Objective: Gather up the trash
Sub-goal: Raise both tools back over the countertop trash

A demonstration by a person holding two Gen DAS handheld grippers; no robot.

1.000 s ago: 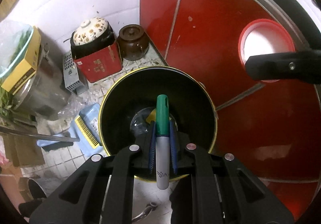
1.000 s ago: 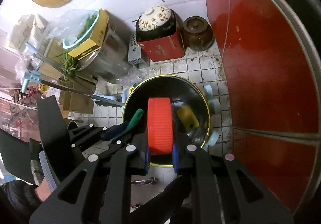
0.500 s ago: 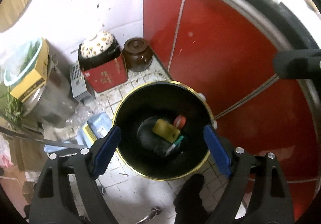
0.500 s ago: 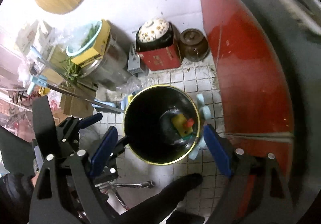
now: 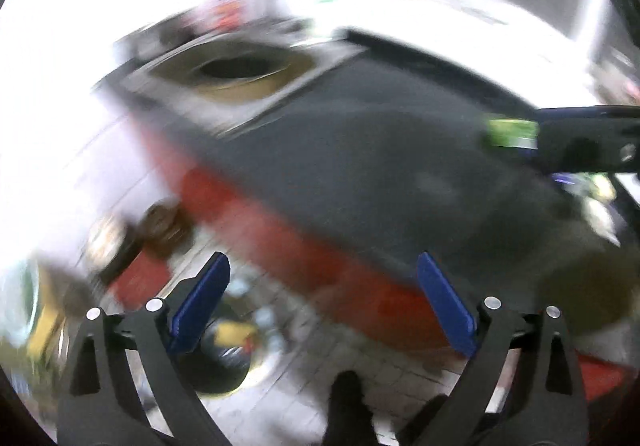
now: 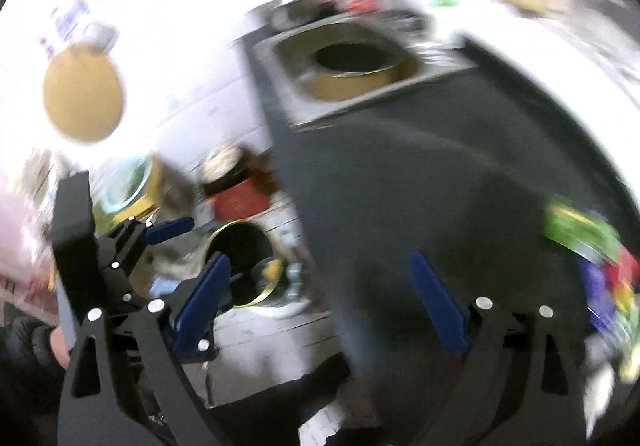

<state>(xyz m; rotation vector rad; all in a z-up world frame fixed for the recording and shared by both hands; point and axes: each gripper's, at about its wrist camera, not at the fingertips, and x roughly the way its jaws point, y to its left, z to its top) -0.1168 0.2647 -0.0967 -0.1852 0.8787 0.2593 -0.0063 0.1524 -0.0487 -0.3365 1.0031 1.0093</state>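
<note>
Both views are blurred by motion. My left gripper [image 5: 320, 260] has its jaws opening wide with nothing between them, above the edge of the dark countertop [image 5: 380, 150]. The black trash bin [image 5: 224, 366] with a yellow rim stands on the floor, low and left, behind the left finger. My right gripper [image 6: 319, 258] is also opening and empty, over the same countertop [image 6: 420, 186]. The bin [image 6: 240, 246] lies down to its left. A green packet [image 6: 576, 226] and other colourful wrappers [image 6: 608, 286] lie on the counter at right.
A sink [image 6: 352, 70] holding a yellow basin sits at the counter's far end. Red cabinet fronts [image 5: 280, 230] drop below the counter. A red box [image 6: 236, 198] with a pot on it and other clutter stand on the floor by the bin. A round wooden board [image 6: 82, 102] hangs on the wall.
Both grippers opened; the green-capped marker and the red cap dropped into the bin. Both hands then rose fast from the bin towards the countertop.
</note>
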